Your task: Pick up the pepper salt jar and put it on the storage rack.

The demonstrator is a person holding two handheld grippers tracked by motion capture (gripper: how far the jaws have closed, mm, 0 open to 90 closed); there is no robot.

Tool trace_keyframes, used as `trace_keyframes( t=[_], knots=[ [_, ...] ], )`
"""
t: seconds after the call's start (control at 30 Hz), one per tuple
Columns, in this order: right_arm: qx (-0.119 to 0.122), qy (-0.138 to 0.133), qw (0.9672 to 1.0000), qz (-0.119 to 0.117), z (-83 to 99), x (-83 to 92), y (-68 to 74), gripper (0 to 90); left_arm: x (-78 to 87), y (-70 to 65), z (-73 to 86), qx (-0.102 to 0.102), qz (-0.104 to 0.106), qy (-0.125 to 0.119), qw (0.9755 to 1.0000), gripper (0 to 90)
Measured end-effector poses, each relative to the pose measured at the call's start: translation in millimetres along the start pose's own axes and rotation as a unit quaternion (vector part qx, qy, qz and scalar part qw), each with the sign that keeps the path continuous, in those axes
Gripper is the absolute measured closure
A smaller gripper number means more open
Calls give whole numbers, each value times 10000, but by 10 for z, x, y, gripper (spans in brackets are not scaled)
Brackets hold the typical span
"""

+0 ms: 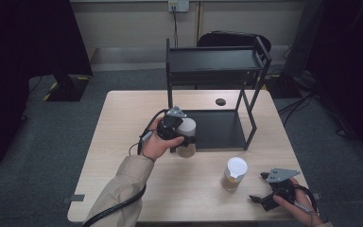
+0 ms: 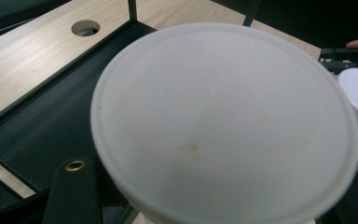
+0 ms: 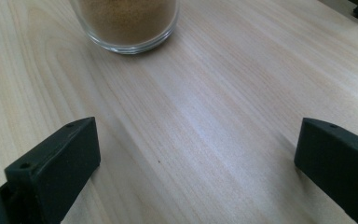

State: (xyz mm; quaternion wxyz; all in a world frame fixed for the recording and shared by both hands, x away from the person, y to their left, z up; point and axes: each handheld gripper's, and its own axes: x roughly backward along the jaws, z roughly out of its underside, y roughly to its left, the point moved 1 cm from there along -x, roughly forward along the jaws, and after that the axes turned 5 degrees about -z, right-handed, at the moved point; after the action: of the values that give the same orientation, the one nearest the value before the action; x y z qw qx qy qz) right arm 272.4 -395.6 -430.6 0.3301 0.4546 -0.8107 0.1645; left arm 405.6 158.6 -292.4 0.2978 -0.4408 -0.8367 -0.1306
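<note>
My left gripper is shut on a glass jar with a white lid and brownish contents. It holds the jar upright, just off the table, at the front left corner of the black rack's bottom shelf. A second jar of the same kind stands on the table to the right, and its glass base with brown powder lies straight ahead of my right gripper. The right gripper rests low at the table's front right, open, with bare wood between its jaws.
The black two-level metal rack stands at the back middle of the wooden table; its bottom shelf is bare. A round cable hole lies beside it. A dark chair is behind the table.
</note>
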Motion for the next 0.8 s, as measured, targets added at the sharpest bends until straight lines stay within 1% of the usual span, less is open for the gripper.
trace_keyframes(
  t=[0.13,0.17,0.27,0.3,0.33,0.37,0.47,0.5,0.57,0.6,0.67,0.7,0.77,0.8],
  knots=[
    [-1,-1,10000,-1,0,0,0,0,5,4,-62,-3,1,-28,10000,344],
    [0,0,10000,0,0,0,0,0,10,8,-112,-15,-6,-18,10000,344],
    [-2,0,10000,0,0,0,0,0,15,9,-159,-11,-24,-15,10000,344],
    [-3,-1,10000,1,0,0,0,0,23,15,-208,-20,-22,-6,10000,344],
    [-3,-1,10000,1,0,0,0,0,23,15,-208,-20,-22,-6,10000,344],
    [-3,-2,10000,1,0,0,1,0,29,21,-255,-14,-9,3,10000,344],
    [-12,-5,10000,0,1,0,1,0,36,23,-295,-27,-9,-14,10000,344],
    [-5,-4,10000,2,1,0,1,0,43,23,-345,-40,-14,-3,10000,344],
    [-6,-3,10000,2,0,0,1,0,47,22,-371,-40,-16,11,10000,344],
    [-7,-4,10000,0,1,0,1,0,51,24,-414,-34,-10,9,10000,344],
    [-6,-4,10000,1,1,0,1,0,54,25,-435,-50,-8,6,10000,344],
    [-7,-2,10000,0,0,0,1,0,58,25,-476,-76,0,4,10000,344],
    [-7,-3,10000,1,0,0,1,0,61,22,-495,-79,-1,1,10000,344],
    [-4,-3,10000,2,0,0,1,0,66,20,-528,-92,-6,-15,10000,344]
  ],
)
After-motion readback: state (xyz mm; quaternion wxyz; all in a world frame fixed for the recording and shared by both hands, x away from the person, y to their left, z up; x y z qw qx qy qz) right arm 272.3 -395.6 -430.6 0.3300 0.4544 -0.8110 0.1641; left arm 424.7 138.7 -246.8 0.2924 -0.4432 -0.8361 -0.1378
